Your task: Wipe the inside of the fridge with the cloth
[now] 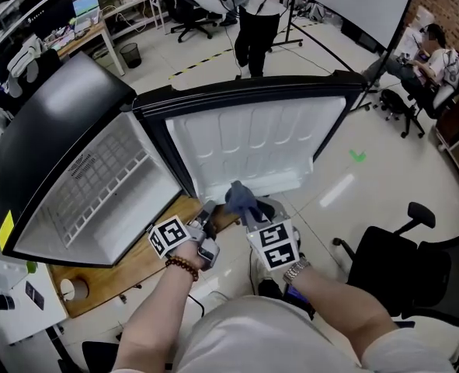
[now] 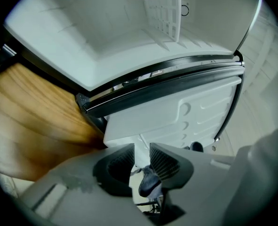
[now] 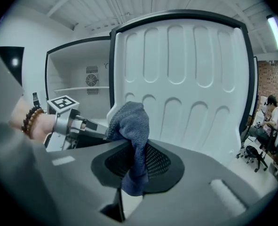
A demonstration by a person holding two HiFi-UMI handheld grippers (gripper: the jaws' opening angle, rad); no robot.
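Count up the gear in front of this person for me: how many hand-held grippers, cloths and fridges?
Grippers: 2, the left gripper with its jaws apart and the right gripper closed.
Cloths: 1, a blue-grey cloth pinched in the right gripper.
Fridges: 1, a small fridge with its door open.
Total: 4
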